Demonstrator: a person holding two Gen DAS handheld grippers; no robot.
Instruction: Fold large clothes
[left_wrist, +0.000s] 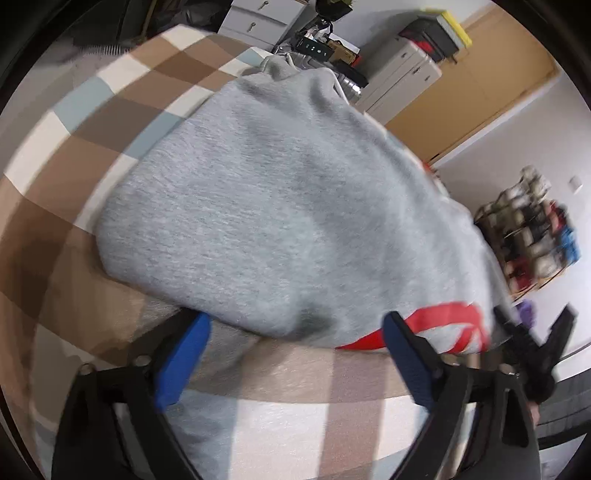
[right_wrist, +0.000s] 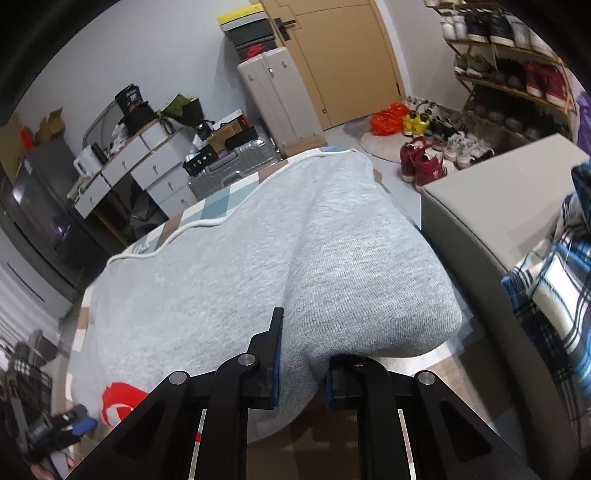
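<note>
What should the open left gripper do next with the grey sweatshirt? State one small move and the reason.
Probably ease the left gripper forward and close on the near edge of the grey sweatshirt. Its jaws stand wide apart with that edge just ahead and nothing pinched, while the right gripper is shut on a bunched fold; a matching hold would likely let both lift the fold evenly.
</note>
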